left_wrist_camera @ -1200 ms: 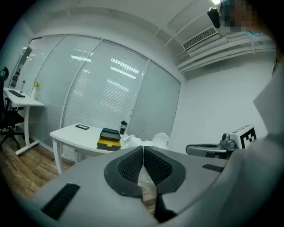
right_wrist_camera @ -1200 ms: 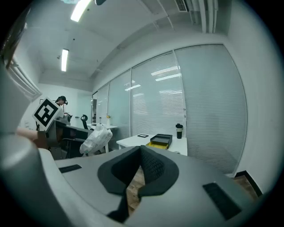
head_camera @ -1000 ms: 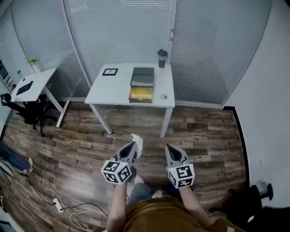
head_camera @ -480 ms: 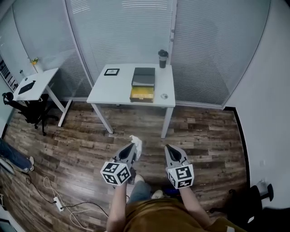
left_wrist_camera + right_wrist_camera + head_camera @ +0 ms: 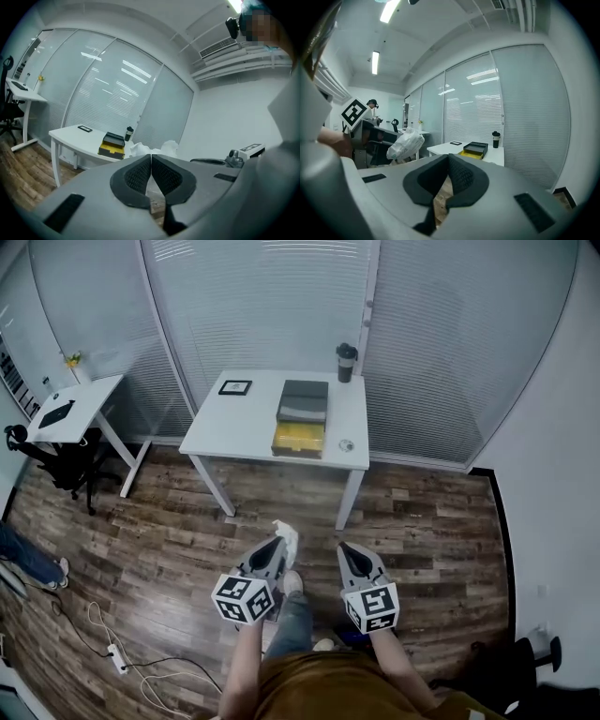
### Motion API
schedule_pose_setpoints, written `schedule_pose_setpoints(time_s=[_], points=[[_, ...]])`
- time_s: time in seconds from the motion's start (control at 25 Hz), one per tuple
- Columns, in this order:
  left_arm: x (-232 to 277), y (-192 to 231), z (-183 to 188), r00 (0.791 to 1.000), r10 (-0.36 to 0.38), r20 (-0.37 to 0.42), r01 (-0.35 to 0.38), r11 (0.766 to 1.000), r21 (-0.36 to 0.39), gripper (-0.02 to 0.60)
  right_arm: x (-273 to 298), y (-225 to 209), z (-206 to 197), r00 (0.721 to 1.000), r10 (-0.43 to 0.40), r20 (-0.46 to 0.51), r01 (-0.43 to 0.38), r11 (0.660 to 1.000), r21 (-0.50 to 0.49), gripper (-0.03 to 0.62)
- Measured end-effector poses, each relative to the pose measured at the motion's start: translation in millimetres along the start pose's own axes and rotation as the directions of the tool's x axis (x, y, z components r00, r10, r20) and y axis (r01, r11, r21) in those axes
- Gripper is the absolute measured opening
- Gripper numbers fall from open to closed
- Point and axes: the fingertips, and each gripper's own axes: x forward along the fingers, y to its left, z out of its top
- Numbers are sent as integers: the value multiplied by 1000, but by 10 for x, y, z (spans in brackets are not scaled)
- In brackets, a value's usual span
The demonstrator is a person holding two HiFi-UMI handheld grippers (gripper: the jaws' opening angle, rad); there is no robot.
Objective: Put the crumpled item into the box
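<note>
In the head view the person stands on a wood floor [image 5: 169,549], well apart from a white table [image 5: 234,427]; the left gripper [image 5: 272,547] pinches the crumpled item [image 5: 284,537] at its tip, out in front of the body; the right gripper [image 5: 349,552] is beside it, not touching; on the table are the box [image 5: 300,438], dark over yellow, and a cup [image 5: 347,362].

In the left gripper view the left gripper [image 5: 151,157] has its jaws pressed together on the crumpled item [image 5: 154,148], which bulges white above them; the box [image 5: 111,143] is far behind.

In the right gripper view the right gripper [image 5: 449,159] has its jaws pressed together with nothing between; the crumpled item [image 5: 405,143] hangs to its left; the box [image 5: 474,149] sits on the table [image 5: 445,149].
</note>
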Motion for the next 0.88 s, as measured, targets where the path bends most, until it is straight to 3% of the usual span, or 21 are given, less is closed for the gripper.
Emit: schedule_pose_setpoints(time_s=[0.2,0.44,0.68,0.88], points=[[616,392,25,1000,8,-25,-8,1000,-20,29,589,-435,-123,999,-11,-39,10,1000,-5,12],[1579,1096,297,996,4,-85,-4,1000,-4,29,1733,-1108,-69,997,-46,-69,48,998,29,12],[2275,1866,649,994,27,-109,-27,1000,-2,29,2756,-1373,43,995,-27,-95,31,999,39,12],[2657,2295,809,992,19,-124,-21,1000,-16,29,3269,-1541,24,990,-41,-132,47,998,46,12]])
